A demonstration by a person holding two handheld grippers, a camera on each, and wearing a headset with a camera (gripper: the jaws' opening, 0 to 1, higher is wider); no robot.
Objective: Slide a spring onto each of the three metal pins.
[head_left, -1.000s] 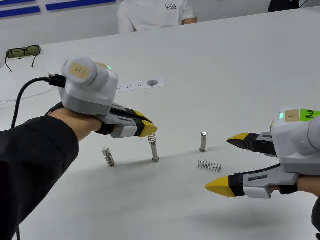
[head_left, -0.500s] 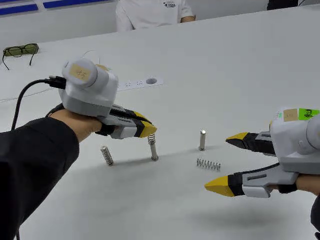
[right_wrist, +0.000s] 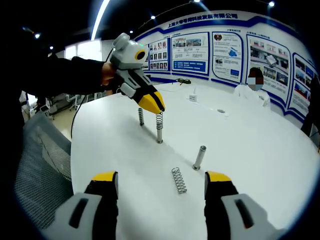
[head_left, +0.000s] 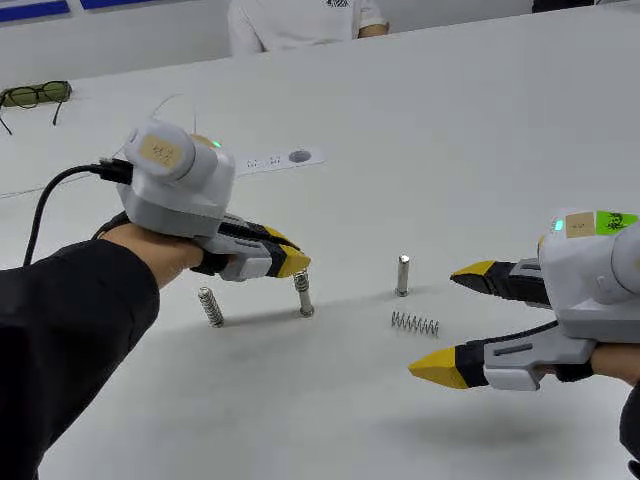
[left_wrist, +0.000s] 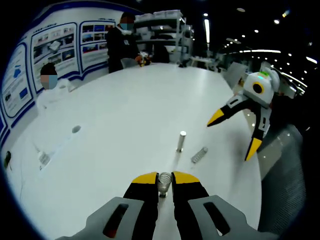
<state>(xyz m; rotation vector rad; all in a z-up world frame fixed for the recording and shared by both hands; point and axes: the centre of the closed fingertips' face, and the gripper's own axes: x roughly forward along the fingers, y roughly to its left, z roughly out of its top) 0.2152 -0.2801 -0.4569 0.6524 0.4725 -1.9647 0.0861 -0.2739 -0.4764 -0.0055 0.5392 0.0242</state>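
Three metal pins stand in a row on the white table (head_left: 450, 130). The left pin (head_left: 210, 307) wears a spring over its length. My left gripper (head_left: 295, 262) is shut on a spring (left_wrist: 164, 182) that sits over the upper part of the middle pin (head_left: 303, 297); the same pin (right_wrist: 159, 127) and the left gripper (right_wrist: 150, 102) above it appear in the right gripper view. The right pin (head_left: 402, 275) is bare. A loose spring (head_left: 415, 323) lies flat just in front of it. My right gripper (head_left: 445, 320) hangs open to the right of that spring (right_wrist: 177, 180), nothing between its jaws.
A white strip with a round hole (head_left: 285, 158) lies behind the pins. Green glasses (head_left: 35, 95) rest at the far left. A black cable (head_left: 50, 195) trails from the left gripper. A person in a white shirt (head_left: 295, 20) sits at the far edge.
The left gripper has come down a little with the spring along the middle pin. The right gripper has stayed nearly still and open.
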